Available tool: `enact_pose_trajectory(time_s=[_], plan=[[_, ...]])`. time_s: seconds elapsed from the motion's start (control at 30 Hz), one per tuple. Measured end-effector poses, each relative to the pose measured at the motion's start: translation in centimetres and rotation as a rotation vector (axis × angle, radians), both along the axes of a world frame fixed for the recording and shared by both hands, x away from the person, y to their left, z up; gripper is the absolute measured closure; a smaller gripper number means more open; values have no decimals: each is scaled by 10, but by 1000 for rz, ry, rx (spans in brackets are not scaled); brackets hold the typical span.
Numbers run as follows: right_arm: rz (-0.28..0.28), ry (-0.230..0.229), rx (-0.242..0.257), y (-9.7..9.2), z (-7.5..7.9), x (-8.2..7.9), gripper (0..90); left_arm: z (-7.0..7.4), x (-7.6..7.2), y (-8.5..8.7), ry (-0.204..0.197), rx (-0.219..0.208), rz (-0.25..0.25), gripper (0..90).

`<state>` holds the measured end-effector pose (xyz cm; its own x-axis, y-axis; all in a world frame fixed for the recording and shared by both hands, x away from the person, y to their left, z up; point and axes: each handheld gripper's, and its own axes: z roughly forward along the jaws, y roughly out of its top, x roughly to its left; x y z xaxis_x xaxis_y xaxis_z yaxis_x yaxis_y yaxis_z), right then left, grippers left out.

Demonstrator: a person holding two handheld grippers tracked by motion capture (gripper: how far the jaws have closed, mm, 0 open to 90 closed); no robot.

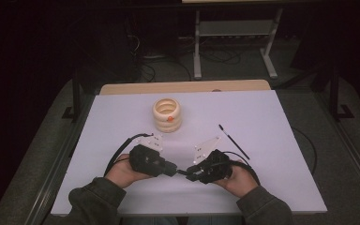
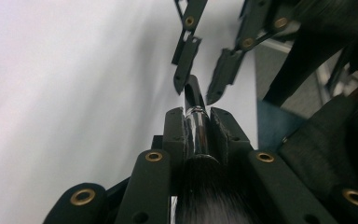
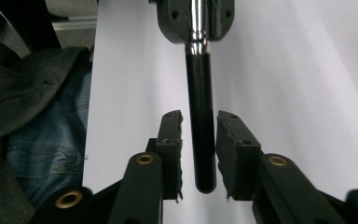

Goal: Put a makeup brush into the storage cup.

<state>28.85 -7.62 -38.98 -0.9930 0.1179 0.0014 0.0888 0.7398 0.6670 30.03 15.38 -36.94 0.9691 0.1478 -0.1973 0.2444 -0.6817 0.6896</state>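
A makeup brush (image 2: 196, 133) with a chrome ferrule, a black handle (image 3: 201, 116) and dark bristles (image 2: 209, 191) hangs level just above the table between my two grippers. My left gripper (image 2: 196, 116) is shut on the chrome ferrule, with the bristles toward its camera. My right gripper (image 3: 199, 115) faces it from the other side. Its jaws stand on either side of the handle's end with a thin gap at each pad, so it is open. From above, the left gripper (image 1: 174, 169) and the right gripper (image 1: 190, 173) meet tip to tip at the front middle of the table.
A cream stack of rings (image 1: 167, 115) with an orange ball in it stands at the back middle of the white table (image 1: 262, 178). A thin black brush (image 1: 234, 142) lies to the right of the right gripper. Both forearms rest near the table's front edge.
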Motion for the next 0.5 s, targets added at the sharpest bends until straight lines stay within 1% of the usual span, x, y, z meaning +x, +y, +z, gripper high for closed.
enact_pose_trajectory(time_s=[0.03,0.07,0.1,0.17,0.2,0.23,0.27,0.3,0.33,0.37,0.4,0.43,0.47,0.5], plan=[[0,0,0,0,0,0,697,0,0,0,0,0,0,771],[9,-11,-26,6,1,-2,698,1,-2,-2,-5,2,-11,771],[10,-12,-34,8,1,-3,707,1,-2,-2,-5,2,-11,771],[23,-14,-51,11,0,-4,773,2,-4,-4,-1,5,-20,771],[24,-16,-59,13,-1,-5,778,1,-5,-4,-10,13,-24,770],[28,-15,-67,14,-2,-5,782,1,-5,-4,-6,13,-23,769],[32,-13,-62,14,-3,-5,785,1,-5,-4,-6,13,-23,762],[31,-7,-54,14,-4,-5,786,1,-3,0,-10,-7,0,736],[31,-7,-54,14,-4,-5,786,1,-3,0,-10,-7,0,663],[12,4,-38,10,-5,-4,787,2,-2,2,-6,-14,20,624],[-2,2,-22,6,-6,-3,787,3,1,9,-9,-32,37,606],[-15,8,-2,2,-6,-1,787,3,1,12,5,-47,57,593],[-15,8,-2,2,-6,-1,787,3,1,12,5,-47,57,583],[-49,32,33,-5,-6,1,787,3,3,14,7,-54,65,577]])
